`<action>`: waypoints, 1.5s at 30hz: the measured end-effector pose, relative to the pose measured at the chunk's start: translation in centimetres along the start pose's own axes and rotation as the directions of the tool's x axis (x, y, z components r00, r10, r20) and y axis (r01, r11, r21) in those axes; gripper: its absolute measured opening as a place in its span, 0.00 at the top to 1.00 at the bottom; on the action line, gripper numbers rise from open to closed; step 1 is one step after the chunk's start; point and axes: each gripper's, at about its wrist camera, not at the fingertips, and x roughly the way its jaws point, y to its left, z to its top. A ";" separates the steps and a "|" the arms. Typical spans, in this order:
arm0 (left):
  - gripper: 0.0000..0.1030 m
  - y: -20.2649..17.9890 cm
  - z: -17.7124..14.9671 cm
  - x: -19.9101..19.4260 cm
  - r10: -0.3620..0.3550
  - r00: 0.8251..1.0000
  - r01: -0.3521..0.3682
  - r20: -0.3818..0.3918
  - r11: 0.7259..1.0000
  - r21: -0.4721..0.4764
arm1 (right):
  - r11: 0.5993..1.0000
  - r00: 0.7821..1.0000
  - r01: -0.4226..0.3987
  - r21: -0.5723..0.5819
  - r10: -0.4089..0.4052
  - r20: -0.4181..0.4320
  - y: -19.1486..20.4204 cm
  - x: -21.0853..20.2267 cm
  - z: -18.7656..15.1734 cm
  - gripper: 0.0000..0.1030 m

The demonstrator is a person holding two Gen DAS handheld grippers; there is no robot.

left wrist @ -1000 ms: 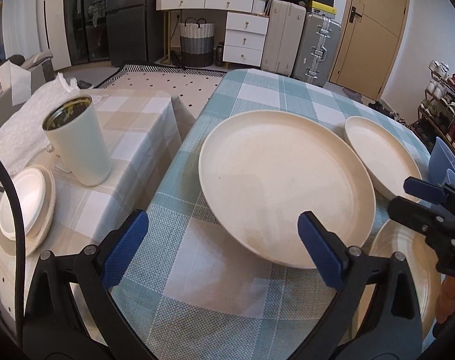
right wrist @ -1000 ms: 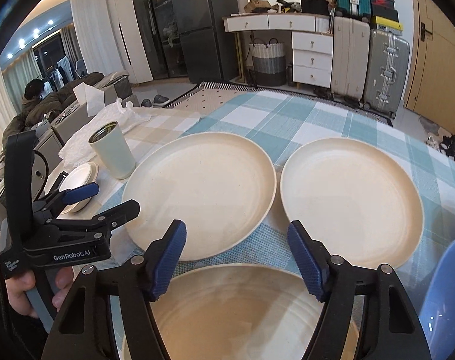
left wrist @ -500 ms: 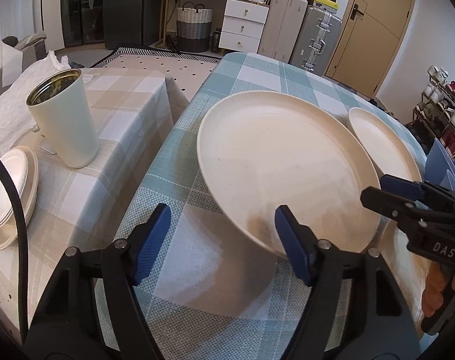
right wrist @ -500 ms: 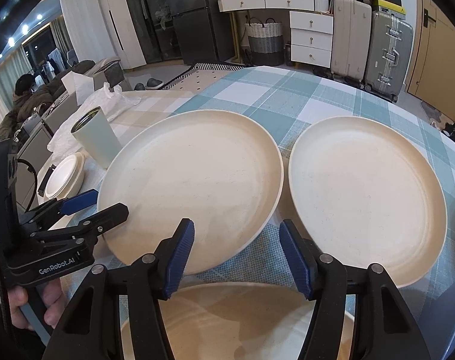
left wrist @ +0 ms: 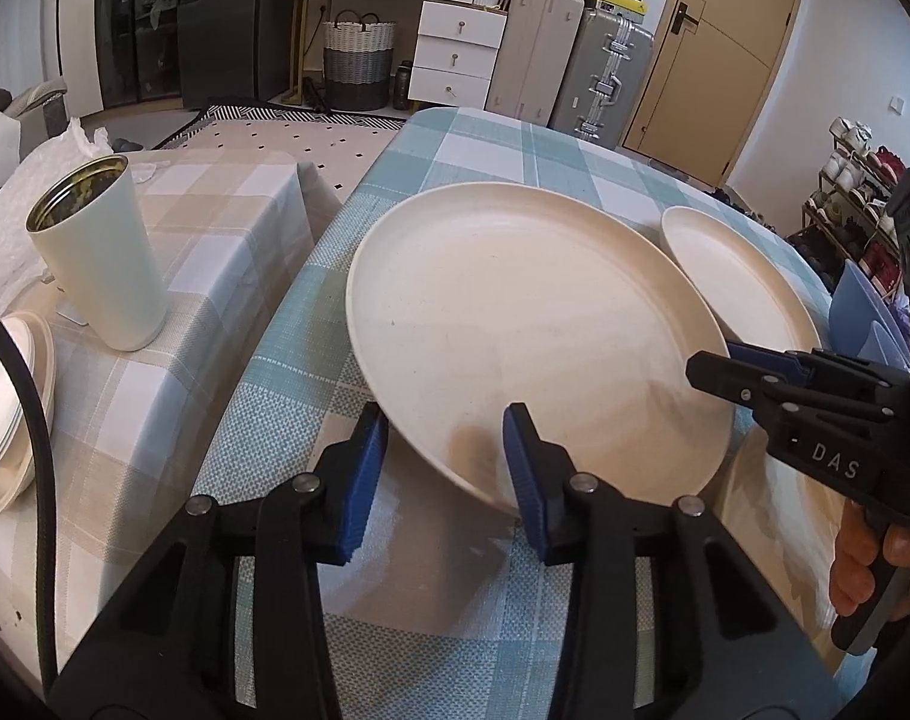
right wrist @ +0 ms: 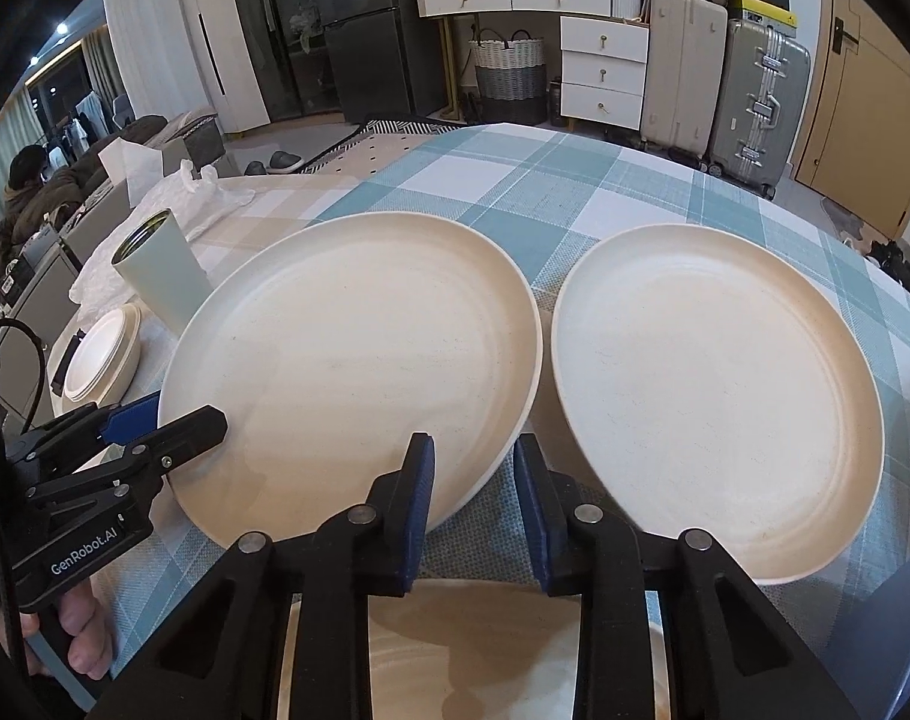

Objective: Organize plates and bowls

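Note:
A large cream plate lies on the teal checked table. My left gripper straddles its near-left rim, one pad outside and one over the inside; the jaws are closing and a little slack still shows. My right gripper is closing too, with its pads tight on the plate's near-right rim. A second cream plate lies just to the right. A beige dish sits under my right gripper, partly hidden.
On the lower side table to the left stand a pale green cup and a stack of small white dishes. Blue dishes stand at the table's right edge. A person sits far left.
Both grippers' jaws have narrowed from wide open around the large plate's near rim, and both have come closer to it. The plate has not shifted on the cloth.

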 end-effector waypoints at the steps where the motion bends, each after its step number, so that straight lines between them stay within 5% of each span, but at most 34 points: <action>1: 0.64 0.0 -0.2 -0.2 0.004 1.000 -0.004 0.002 1.000 0.006 | 1.000 1.000 0.001 -0.003 -0.001 0.002 0.1 -0.1 0.0 0.73; 21: 0.64 -1.4 0.2 -5.1 -0.007 0.997 0.003 0.079 0.999 0.048 | 1.000 0.996 0.015 -0.019 -0.013 0.089 0.8 -4.0 -0.3 0.73; 45: 0.64 -10.6 -3.2 -13.5 -0.045 0.991 0.019 0.130 0.981 0.194 | 0.996 0.983 0.067 0.066 -0.077 0.167 -2.3 -13.2 -5.9 0.73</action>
